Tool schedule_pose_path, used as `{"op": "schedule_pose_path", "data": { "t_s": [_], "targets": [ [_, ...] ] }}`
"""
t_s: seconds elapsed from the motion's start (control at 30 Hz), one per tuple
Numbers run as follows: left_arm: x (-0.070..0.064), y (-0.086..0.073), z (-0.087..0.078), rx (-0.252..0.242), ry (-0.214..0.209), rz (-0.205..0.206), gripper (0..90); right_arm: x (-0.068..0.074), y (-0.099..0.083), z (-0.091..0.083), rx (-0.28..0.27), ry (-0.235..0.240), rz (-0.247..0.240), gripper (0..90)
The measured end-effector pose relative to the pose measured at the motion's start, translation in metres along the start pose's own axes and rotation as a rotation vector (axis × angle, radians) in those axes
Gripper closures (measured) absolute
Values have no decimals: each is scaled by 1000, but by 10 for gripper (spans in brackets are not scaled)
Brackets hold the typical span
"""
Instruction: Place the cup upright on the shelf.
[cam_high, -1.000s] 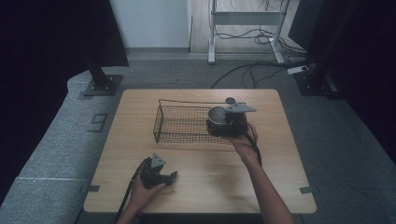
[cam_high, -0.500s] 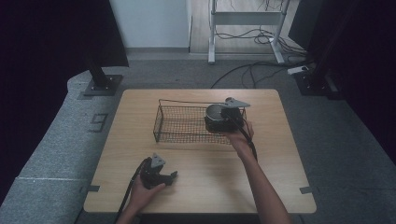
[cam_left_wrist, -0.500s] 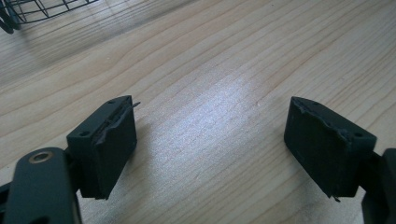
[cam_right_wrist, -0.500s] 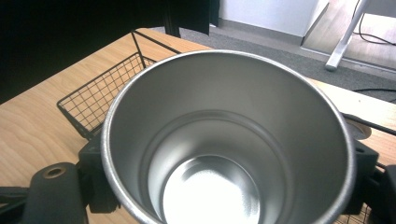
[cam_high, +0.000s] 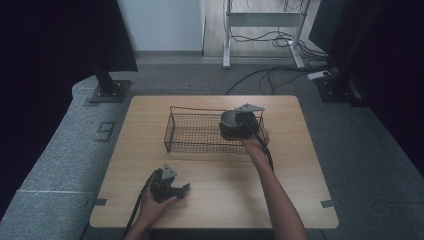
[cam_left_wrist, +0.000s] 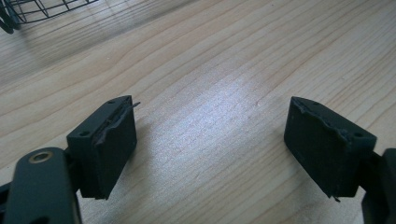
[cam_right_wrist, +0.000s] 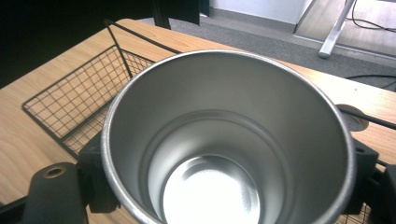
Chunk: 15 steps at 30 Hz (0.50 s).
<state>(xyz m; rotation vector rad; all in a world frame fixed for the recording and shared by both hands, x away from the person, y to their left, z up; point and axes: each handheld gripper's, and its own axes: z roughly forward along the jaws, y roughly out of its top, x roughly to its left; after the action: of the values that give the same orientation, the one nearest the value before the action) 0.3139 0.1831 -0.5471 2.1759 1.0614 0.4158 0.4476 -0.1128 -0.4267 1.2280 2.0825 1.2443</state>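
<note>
Wooden table (cam_high: 300, 200), light grain, dark floor around it. Black wire basket (cam_high: 195, 131) sits on the far-middle part of the table, long side running left-right, mesh bottom with nothing lying on the part I can see.

Right gripper (cam_high: 239, 125) is at the basket's right end, held up over it, grey three-cornered plate on top, cable trailing back along the forearm. Its jaws are clamped on a steel cup (cam_right_wrist: 224, 140) from both sides: in the right gripper view the cup is upright, open mouth toward the camera, inside bare and shiny. Whether the cup's base touches the mesh I can't tell.

Left gripper (cam_high: 172, 189) rests low at the near-left of the table, well apart from the basket. Jaws spread wide, bare tabletop between them, holding nothing.
</note>
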Motion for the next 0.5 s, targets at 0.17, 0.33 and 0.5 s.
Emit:
{"op": "schedule_pose_path", "data": {
  "t_s": [0.17,0.33,0.5],
  "targets": [
    [0,0,0,1,-1,0,171,-4,1,9,19,-19,6,183],
    [0,0,0,1,-1,0,171,-5,3,12,19,-19,5,183],
    [0,0,0,1,-2,1,171,-6,3,20,38,-27,-2,183]
  ]
}}
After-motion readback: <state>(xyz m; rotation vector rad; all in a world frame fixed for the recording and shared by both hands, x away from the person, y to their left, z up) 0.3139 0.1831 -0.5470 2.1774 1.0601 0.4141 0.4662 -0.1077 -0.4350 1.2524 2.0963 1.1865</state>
